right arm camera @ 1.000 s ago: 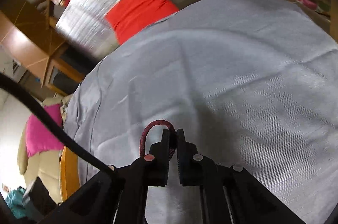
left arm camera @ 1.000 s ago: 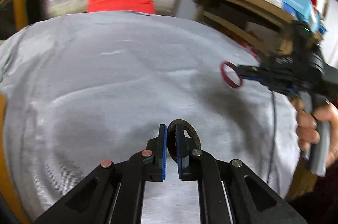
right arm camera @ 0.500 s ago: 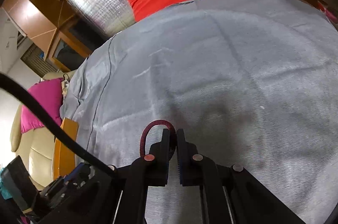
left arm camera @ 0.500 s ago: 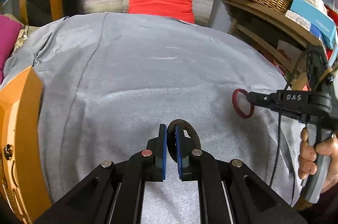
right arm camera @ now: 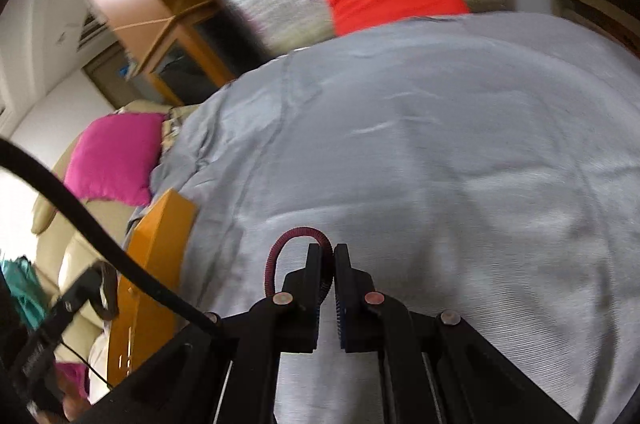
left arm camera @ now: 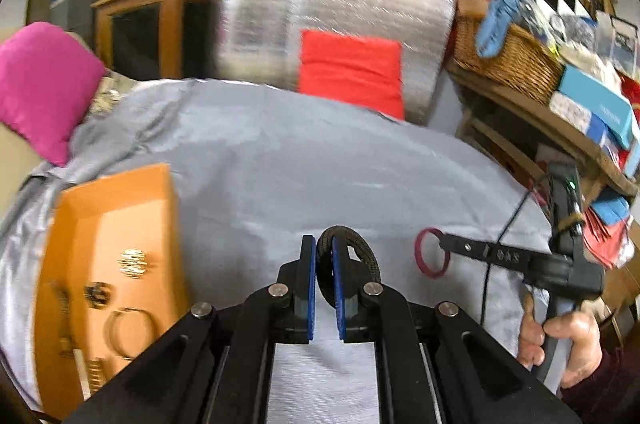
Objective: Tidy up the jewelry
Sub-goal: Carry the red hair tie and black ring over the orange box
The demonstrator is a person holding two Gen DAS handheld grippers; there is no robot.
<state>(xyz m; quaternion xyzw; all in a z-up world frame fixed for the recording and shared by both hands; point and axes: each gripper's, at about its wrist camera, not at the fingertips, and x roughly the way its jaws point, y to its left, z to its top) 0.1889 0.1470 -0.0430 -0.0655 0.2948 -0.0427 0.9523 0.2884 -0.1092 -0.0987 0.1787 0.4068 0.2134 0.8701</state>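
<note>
At the left edge of the grey-clothed tabletop sits an orange tray, already holding several gold pieces, among them a round gold brooch and a thin gold hoop; motion blur hides the finer detail of the rest. Just right of the tray, over the near middle of the tabletop, the left gripper has its blue-padded fingers clenched on a dark braided bracelet, which stands upright between them, clear of the cloth. Further right, toward the right edge, the right gripper carries a maroon ring bracelet, pinched at its rim; in the right wrist view the same maroon band arches out to the left of the closed fingers, with the tray's orange wall off to the left.

Both bracelets appear to be in transit, so the step in hand is likely the carry toward the tray. The next move calls for bringing each gripper over a bare patch of the tray floor, lowering until the bracelet nearly touches, and only then parting the fingers. The left gripper is nearer and would probably go first, leaving room for the right one to cross over without the two colliding.
</note>
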